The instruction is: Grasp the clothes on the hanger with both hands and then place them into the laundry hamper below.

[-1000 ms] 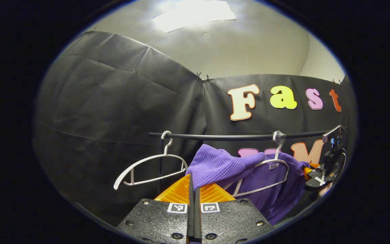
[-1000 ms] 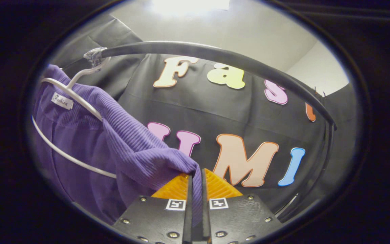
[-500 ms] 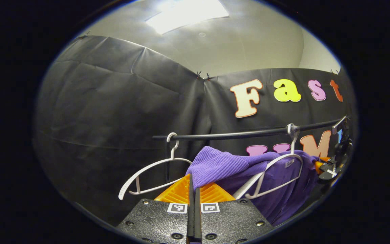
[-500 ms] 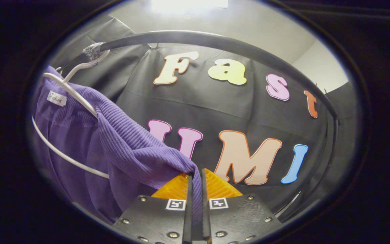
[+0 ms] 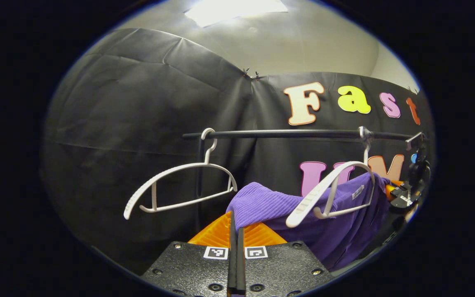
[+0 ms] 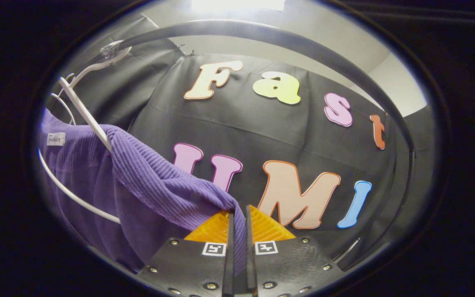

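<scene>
A purple ribbed garment [image 5: 270, 204] hangs partly off a white hanger [image 5: 331, 190] on the black rail [image 5: 287, 134]. The hanger's near arm is bare and the cloth sags below it. My left gripper [image 5: 236, 218] is shut on one shoulder fold of the garment. In the right gripper view the garment [image 6: 155, 185] drapes from the hanger [image 6: 85, 115] down into my right gripper [image 6: 238, 216], which is shut on the other fold. That right gripper [image 5: 402, 196] also appears far right in the left gripper view, at the garment's far edge.
An empty white hanger [image 5: 179, 185] hangs tilted at the rail's left end, next to the rail's upright post [image 5: 199, 173]. The rail [image 6: 303, 45] arcs overhead in the right gripper view. Black cloth walls close in behind.
Both grippers have moved down with the garment. The cloth has slid down off the hanger, baring its near arm, and the rail now sits higher in both views.
</scene>
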